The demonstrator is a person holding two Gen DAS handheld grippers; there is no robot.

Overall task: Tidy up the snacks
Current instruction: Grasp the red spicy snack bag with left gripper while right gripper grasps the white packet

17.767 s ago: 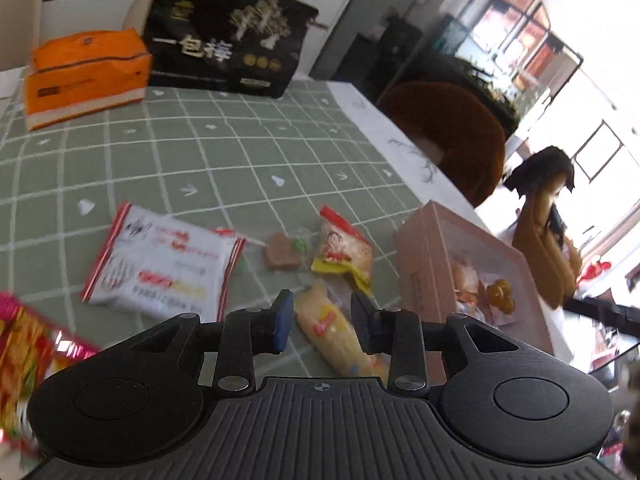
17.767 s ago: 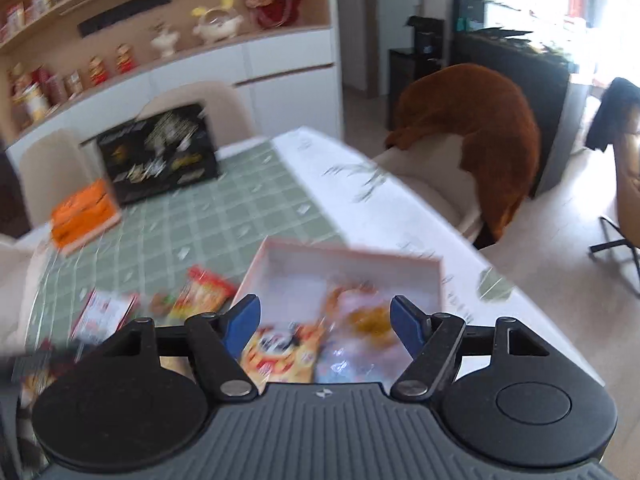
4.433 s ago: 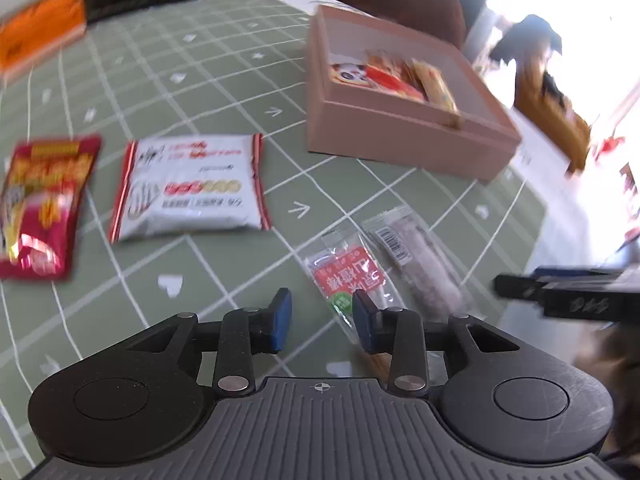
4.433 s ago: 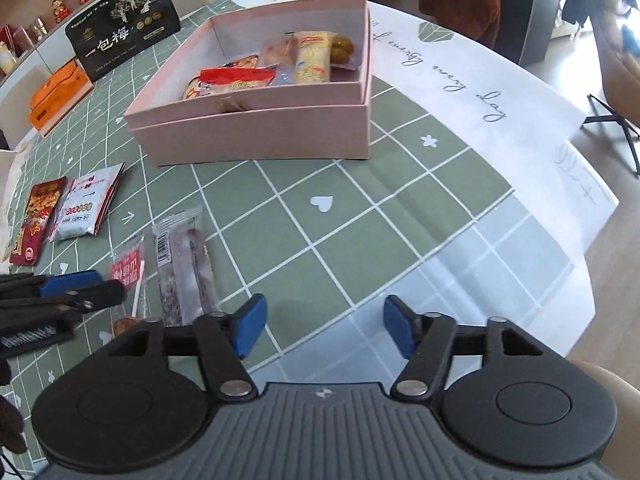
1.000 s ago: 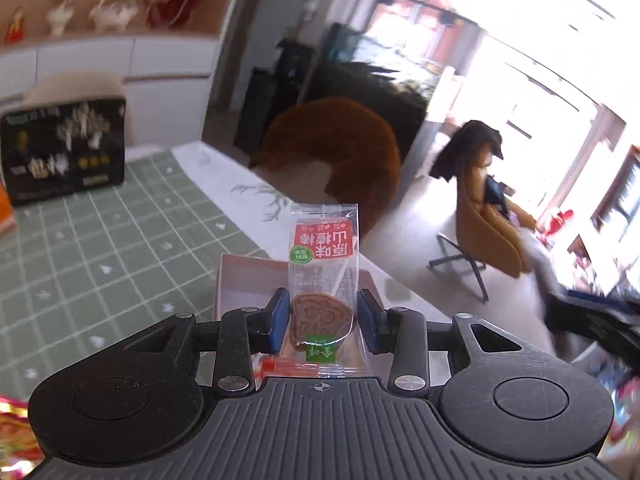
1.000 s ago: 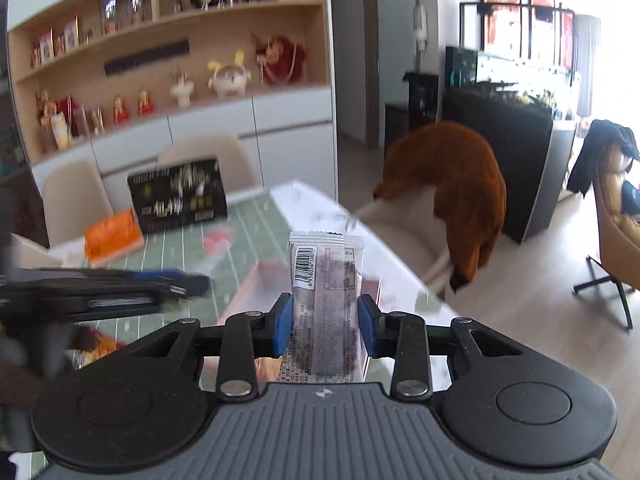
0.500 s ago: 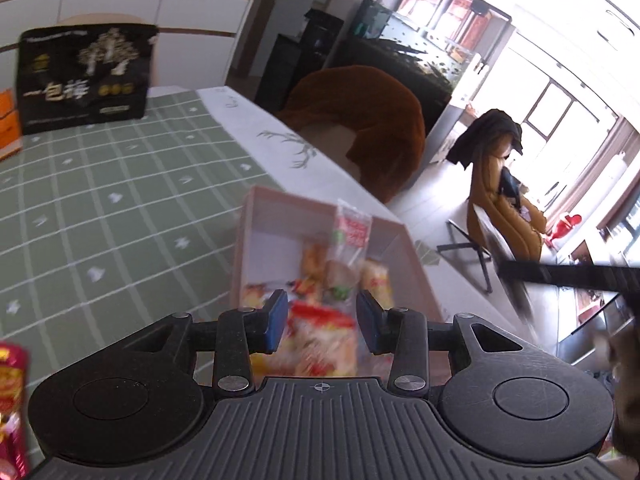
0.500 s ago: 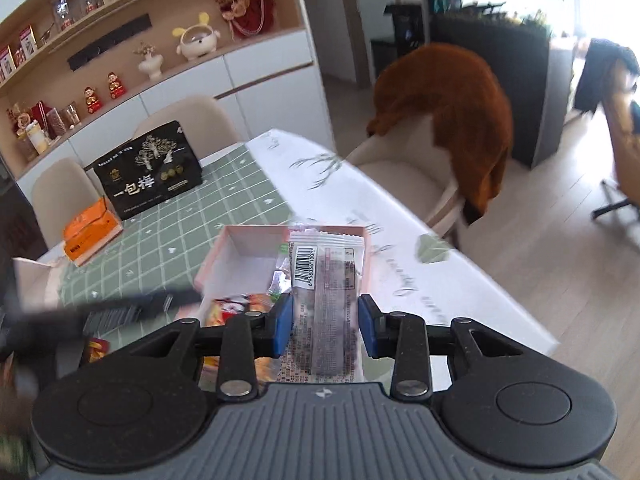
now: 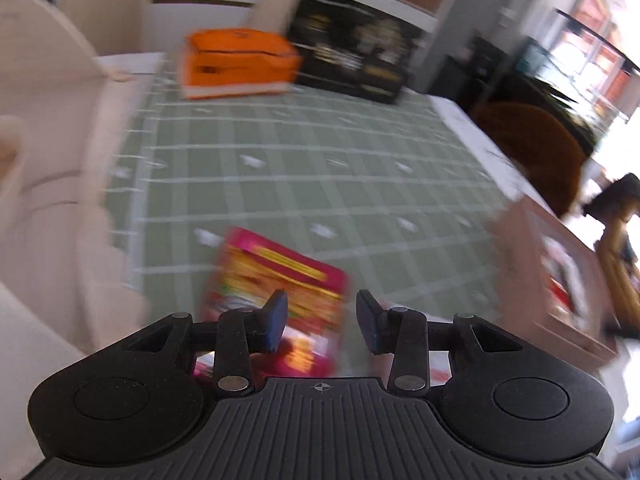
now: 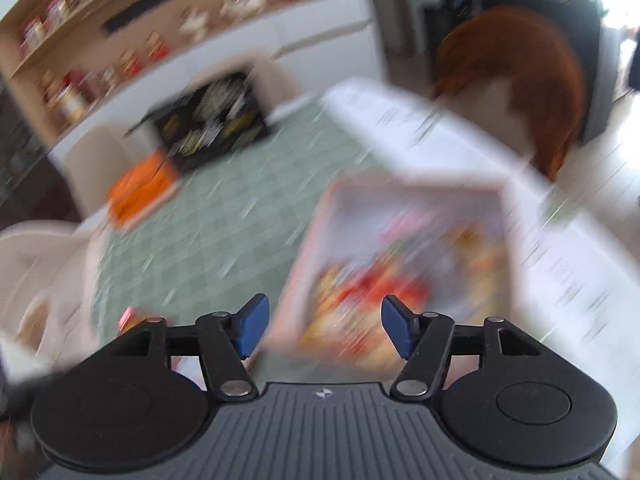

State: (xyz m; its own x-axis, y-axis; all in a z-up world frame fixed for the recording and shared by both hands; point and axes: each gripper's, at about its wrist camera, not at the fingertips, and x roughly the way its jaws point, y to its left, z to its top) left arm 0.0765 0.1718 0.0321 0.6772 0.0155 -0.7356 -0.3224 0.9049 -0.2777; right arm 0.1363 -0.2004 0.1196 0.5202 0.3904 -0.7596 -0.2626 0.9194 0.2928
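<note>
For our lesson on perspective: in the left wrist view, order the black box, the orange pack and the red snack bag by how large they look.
1. Red snack bag, though partly hidden and nearest the camera.
2. Black box and orange pack look alike; motion blur prevents ranking them.

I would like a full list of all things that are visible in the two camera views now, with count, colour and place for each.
Table: one, green checked cloth with a white border, under everything.
Snack packet: one, red and pink, on the cloth just ahead of the left gripper.
Storage box: one, pink, open, near the table's right edge, blurred colourful snacks inside.
Orange pack: one, at the far end of the table.
Black box: one, black with gold print, beside the orange pack.
Chairs: cream, along the left side; one with a brown cover at the right.
Wall shelf: wood, blurred small items.
Left gripper: black, blue pads, jaws apart, empty.
Right gripper: black, blue pads, jaws opening, empty, above the storage box.
</note>
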